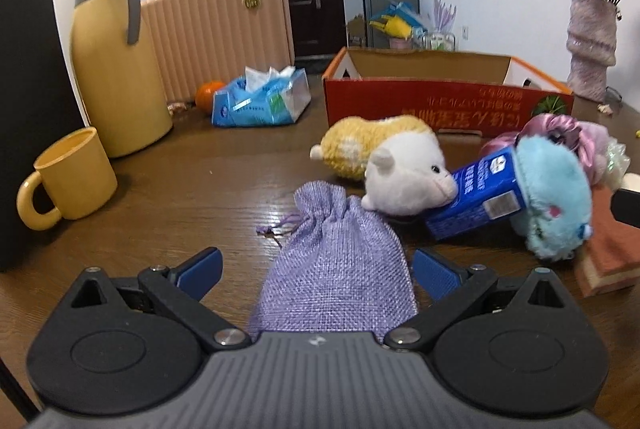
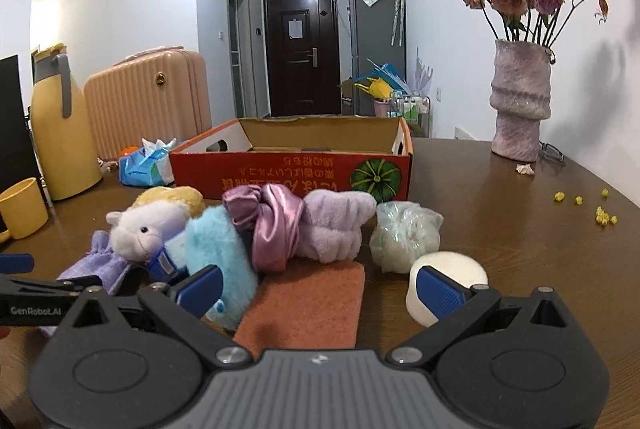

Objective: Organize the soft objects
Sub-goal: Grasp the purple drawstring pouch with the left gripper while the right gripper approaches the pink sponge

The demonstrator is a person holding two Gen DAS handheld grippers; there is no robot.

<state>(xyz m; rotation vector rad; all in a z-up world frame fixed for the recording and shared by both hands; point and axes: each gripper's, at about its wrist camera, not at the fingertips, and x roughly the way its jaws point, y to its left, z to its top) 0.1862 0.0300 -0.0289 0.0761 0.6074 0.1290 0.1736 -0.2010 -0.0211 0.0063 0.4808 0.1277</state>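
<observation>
My left gripper (image 1: 318, 275) is open, one finger on each side of a purple drawstring pouch (image 1: 332, 269) lying on the table. Beyond it lie a white and yellow plush (image 1: 404, 173), a blue carton (image 1: 472, 197) and a light blue plush (image 1: 556, 197). My right gripper (image 2: 320, 287) is open over an orange scrub pad (image 2: 312, 305), with a white round sponge (image 2: 448, 289) by its right finger. A purple satin scrunchie (image 2: 268, 225), a lilac plush band (image 2: 336, 225) and a clear mesh ball (image 2: 404, 229) lie ahead. An open red cardboard box (image 2: 296, 169) stands behind.
A yellow mug (image 1: 68, 181), a yellow jug (image 1: 116, 65), a tissue pack (image 1: 264, 97) and an orange (image 1: 208, 93) sit at the left. A pink vase with dried roses (image 2: 520, 97) stands at the right, yellow crumbs (image 2: 600, 213) near it. A pink suitcase (image 1: 216, 25) is behind.
</observation>
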